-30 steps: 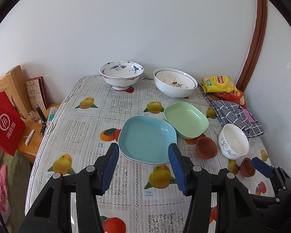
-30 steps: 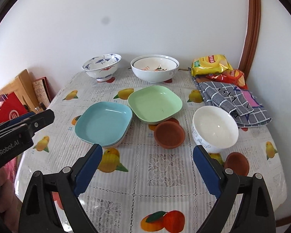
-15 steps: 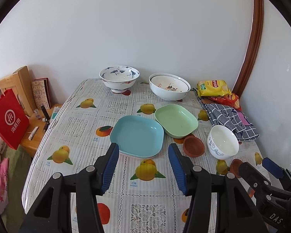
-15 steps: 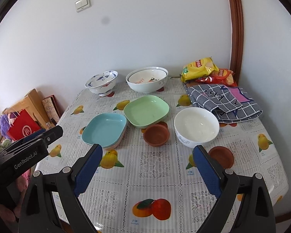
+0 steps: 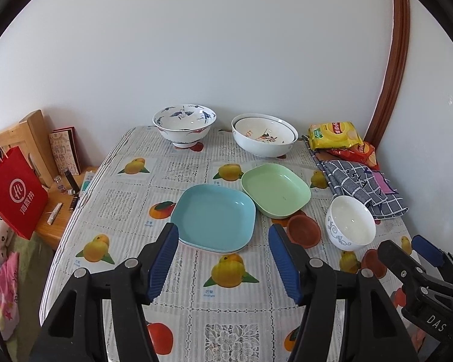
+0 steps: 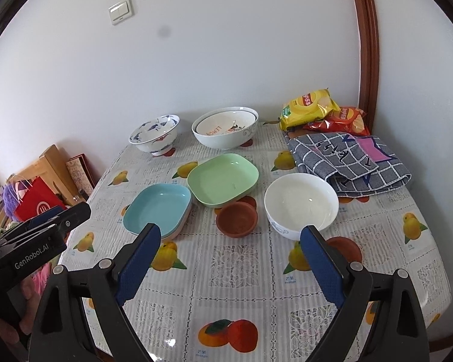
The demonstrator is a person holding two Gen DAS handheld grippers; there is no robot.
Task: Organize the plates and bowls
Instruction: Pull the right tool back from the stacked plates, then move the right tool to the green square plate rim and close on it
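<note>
Blue-padded, the left gripper (image 5: pixel 223 261) hangs over the near table (image 5: pixel 196 316), jaws opening on nothing; the right gripper (image 6: pixel 229 264) is spread wide, likewise empty. Beyond them lie the blue plate (image 5: pixel 214 218), seemingly stacked on another, a terracotta saucer (image 5: pixel 304 230) and a white bowl (image 5: pixel 350 223). Farther sits the green plate (image 5: pixel 276 190); farthest, a blue-patterned bowl (image 5: pixel 184 123) and nested white bowls (image 5: pixel 264 137).

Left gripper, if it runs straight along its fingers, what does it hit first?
Most likely the near rim of the blue plate, which sits centred just beyond the left gripper. Its jaws are opening with nothing between them. Depth is unclear; it could touch the tablecloth first.
</note>
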